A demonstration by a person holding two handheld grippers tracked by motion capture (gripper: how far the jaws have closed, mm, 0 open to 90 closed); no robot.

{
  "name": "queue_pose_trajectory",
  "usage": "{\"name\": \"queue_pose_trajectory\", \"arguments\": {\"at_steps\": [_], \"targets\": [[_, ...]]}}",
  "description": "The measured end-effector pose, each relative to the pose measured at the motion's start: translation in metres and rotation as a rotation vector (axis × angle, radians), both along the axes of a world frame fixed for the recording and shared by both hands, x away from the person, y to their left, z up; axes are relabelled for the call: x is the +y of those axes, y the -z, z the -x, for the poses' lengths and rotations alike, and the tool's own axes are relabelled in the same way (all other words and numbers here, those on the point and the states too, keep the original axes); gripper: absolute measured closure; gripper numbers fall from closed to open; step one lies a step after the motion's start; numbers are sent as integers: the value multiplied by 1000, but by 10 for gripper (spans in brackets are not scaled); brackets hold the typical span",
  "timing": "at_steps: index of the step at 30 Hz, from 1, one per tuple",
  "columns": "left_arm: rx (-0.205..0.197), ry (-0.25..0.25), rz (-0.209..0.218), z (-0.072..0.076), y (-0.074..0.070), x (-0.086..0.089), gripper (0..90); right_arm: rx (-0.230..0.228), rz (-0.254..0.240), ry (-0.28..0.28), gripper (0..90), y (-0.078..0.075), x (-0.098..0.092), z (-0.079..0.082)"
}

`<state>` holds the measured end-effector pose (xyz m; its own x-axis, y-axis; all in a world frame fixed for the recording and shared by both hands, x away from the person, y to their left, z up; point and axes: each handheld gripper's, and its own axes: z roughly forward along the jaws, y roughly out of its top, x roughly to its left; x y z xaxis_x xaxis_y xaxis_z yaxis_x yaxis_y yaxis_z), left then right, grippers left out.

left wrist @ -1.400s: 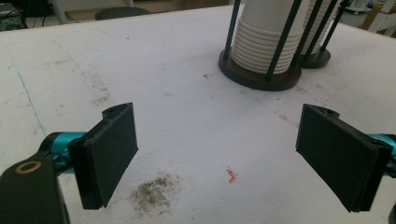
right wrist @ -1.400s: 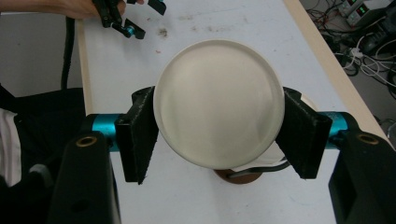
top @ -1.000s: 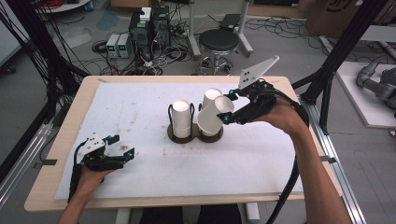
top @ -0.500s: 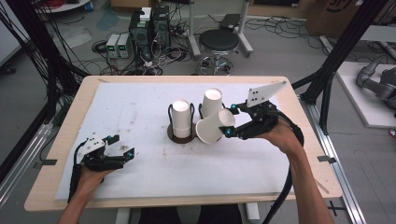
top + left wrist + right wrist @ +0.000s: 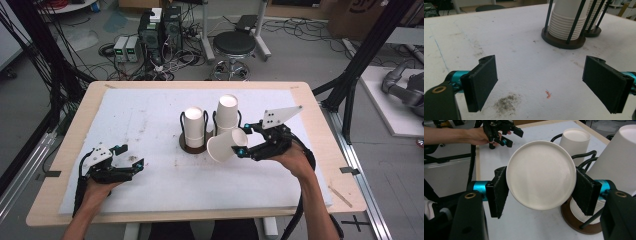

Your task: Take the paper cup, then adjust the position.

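My right gripper (image 5: 244, 141) is shut on a white paper cup (image 5: 225, 145), held on its side just in front of the right stack. In the right gripper view the pads (image 5: 498, 192) press both sides of the cup (image 5: 541, 173), whose flat base faces the camera. Two stacks of white cups stand upside down in dark rod holders mid-table, the left stack (image 5: 193, 127) and the taller right stack (image 5: 227, 112). My left gripper (image 5: 132, 156) rests low at the front left, open, with nothing between its pads (image 5: 481, 82). The left stack (image 5: 567, 22) stands ahead of it.
A white sheet (image 5: 150, 115) covers the wooden table (image 5: 60, 150); a grey smudge (image 5: 506, 103) lies near the left gripper. The holders' round bases (image 5: 192, 148) sit mid-table. Beyond the far edge are a stool (image 5: 241, 44), electronics boxes (image 5: 159, 27) and black frame posts (image 5: 350, 100).
My right gripper has carried the cup down and toward the near side, from level with the top of the right stack to beside its lower half. The left gripper stayed still.
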<state>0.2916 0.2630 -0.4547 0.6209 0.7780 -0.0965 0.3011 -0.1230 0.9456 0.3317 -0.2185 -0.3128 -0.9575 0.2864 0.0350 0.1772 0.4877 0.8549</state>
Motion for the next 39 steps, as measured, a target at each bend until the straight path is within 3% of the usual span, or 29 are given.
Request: {"name": "queue_pose_trajectory", "arguments": {"at_steps": [8,31,39], "targets": [[1,-1,-2,0,0,0,125,11,-32,5,358,17,1,-1],[6,-1,1,-1,0,0,125,25,-43,-2,358,29,-1,-1],[-10,4,2,1,-1,0,123,26,-48,-5,358,31,-1,-2]]}}
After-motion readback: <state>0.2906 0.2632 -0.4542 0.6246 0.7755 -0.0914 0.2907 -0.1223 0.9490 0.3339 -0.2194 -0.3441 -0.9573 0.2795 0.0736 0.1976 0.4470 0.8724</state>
